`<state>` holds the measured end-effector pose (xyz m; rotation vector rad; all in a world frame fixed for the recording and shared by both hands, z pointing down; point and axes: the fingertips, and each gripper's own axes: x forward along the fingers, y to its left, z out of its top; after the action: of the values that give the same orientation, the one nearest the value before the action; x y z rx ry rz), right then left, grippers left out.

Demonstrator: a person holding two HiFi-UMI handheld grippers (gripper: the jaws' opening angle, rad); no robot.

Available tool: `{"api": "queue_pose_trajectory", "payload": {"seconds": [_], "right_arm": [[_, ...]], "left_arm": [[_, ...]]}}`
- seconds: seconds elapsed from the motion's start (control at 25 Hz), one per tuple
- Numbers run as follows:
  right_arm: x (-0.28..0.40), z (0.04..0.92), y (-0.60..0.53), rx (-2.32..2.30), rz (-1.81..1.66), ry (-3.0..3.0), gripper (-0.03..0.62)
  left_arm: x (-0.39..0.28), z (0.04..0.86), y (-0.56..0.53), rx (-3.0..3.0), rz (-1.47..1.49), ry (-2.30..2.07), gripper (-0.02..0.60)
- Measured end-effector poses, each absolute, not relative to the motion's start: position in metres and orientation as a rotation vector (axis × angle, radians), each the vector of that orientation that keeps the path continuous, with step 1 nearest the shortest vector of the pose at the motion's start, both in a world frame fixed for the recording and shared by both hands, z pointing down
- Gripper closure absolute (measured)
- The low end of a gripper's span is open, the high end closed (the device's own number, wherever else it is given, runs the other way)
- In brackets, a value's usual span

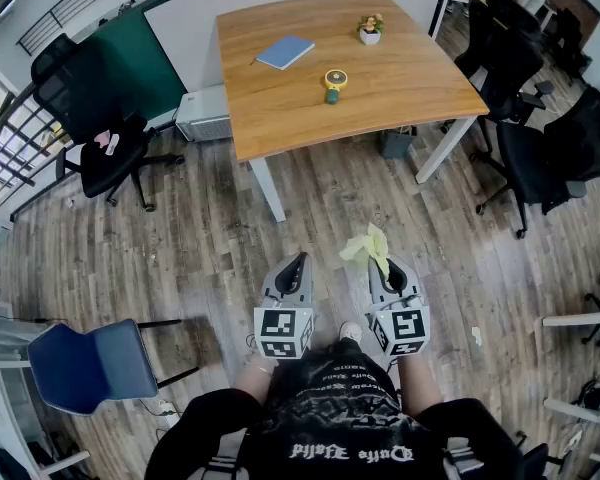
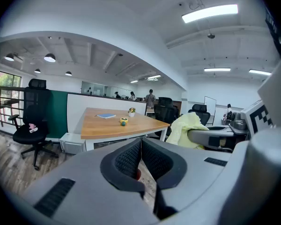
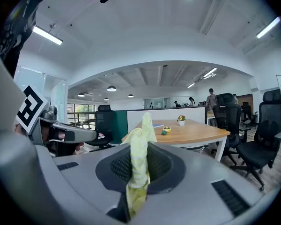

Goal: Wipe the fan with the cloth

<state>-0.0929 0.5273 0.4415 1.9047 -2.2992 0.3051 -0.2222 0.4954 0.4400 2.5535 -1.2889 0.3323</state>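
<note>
1. Yellow cloth (image 1: 366,246) is sticking up from the right gripper (image 1: 384,262) in the head view. The left gripper (image 1: 299,260) is hovering just beside it, and the small yellow fan (image 1: 334,83) is standing on the wooden table (image 1: 410,88), well apart from both.
2. Left gripper view: its jaws are pressing together, gripping nothing.
3. Right gripper view: its jaws are clamping the cloth, which is poking upward between them. The fan is sitting on the table far ahead.

I log a grey-brown plank floor (image 1: 200,258); one wooden bench (image 1: 280,108) on white legs; black office chairs (image 1: 90,108) to either side; a blue chair (image 1: 90,363); green partition (image 1: 130,68) and white partition (image 1: 190,38) behind the bench; railed windows (image 2: 2,86); strip lights (image 2: 209,13) on a white ceiling (image 2: 131,22).
</note>
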Motion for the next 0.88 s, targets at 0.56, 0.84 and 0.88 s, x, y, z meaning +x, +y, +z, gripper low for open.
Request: {"api": "queue_pose_trajectory", "payload": {"seconds": [0.56, 0.84, 0.88], "right_arm": [[-0.108, 0.429, 0.554, 1.982, 0.201, -2.246, 0.549], [-0.094, 0.429, 0.553, 1.933, 0.185, -2.272, 0.546], [-0.091, 0.431, 0.552, 1.918, 0.185, -2.279, 0.546]], "left_arm": [[-0.24, 0.434, 0.531, 2.596, 0.283, -1.194, 0.555], [-0.206, 0.426, 0.537, 2.625, 0.223, -1.075, 0.325], [-0.201, 0.426, 0.537, 2.627, 0.222, -1.067, 0.301]]}}
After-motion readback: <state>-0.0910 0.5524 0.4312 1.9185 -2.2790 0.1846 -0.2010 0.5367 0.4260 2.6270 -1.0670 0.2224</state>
